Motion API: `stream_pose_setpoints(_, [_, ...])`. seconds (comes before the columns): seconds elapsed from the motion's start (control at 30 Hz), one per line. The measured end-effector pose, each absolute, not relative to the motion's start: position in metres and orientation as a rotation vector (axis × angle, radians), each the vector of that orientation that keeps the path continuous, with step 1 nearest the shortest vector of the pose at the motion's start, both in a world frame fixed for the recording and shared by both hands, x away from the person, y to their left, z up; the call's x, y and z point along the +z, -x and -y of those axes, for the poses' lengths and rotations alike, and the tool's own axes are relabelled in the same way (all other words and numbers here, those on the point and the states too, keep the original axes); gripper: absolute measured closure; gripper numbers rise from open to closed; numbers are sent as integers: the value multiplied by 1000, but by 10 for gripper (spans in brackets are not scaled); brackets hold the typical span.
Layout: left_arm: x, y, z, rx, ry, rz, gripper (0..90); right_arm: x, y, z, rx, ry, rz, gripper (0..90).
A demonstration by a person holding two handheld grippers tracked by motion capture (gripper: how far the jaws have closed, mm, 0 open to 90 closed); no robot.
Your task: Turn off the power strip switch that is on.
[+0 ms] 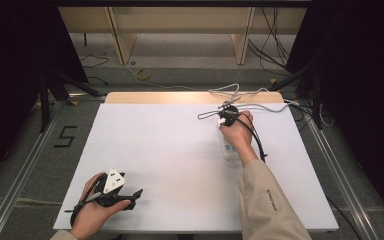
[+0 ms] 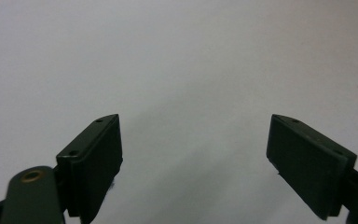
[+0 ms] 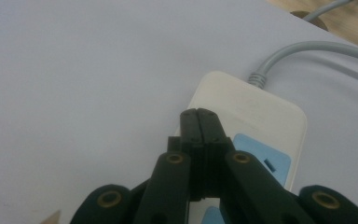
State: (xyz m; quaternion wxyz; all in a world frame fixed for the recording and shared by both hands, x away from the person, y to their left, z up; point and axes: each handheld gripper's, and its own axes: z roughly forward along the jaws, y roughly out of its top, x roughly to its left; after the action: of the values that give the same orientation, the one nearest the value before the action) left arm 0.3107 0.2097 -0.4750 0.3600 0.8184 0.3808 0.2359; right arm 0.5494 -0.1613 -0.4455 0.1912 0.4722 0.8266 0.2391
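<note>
Both hands come in from the near edge of the white table [image 1: 180,150] in the high view. Closest is the left gripper [image 1: 136,194], held low over the near left corner with its grey three-cornered plate on top; in the left gripper view [image 2: 193,154] its two black jaws stand spread wide, with bare white tabletop between them and nothing touching either pad.

Farther out, a beige sleeve [image 1: 267,200] leads to the right gripper [image 1: 227,116], which sits over the far right part of the table. In the right gripper view [image 3: 198,114] its jaws are pressed flat together with nothing between them, the tips poised over the end of a white power strip [image 3: 256,109]. Whether they touch the strip's casing cannot be told. Pale blue socket panels [image 3: 263,156] show just beside and under the jaws.

That power strip [image 1: 228,150] lies lengthwise on the table, mostly under the right hand [image 1: 237,131] in the high view. Its grey cord [image 3: 303,51] leaves the far end and loops toward the table's back edge, where a wooden strip [image 1: 155,97] shows. Loose cables [image 1: 142,75] lie on the floor beyond.
</note>
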Motion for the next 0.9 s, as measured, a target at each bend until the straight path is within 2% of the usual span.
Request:
stream_pose_setpoints(0.17, [-475,-311,-210,606,-2111,-978,180,-445,-550,164,689,-1410,-2315,900])
stream_pose_setpoints(0.9, [-475,-311,-210,606,-2109,-981,180,-443,-553,157,599,-1370,-2357,900])
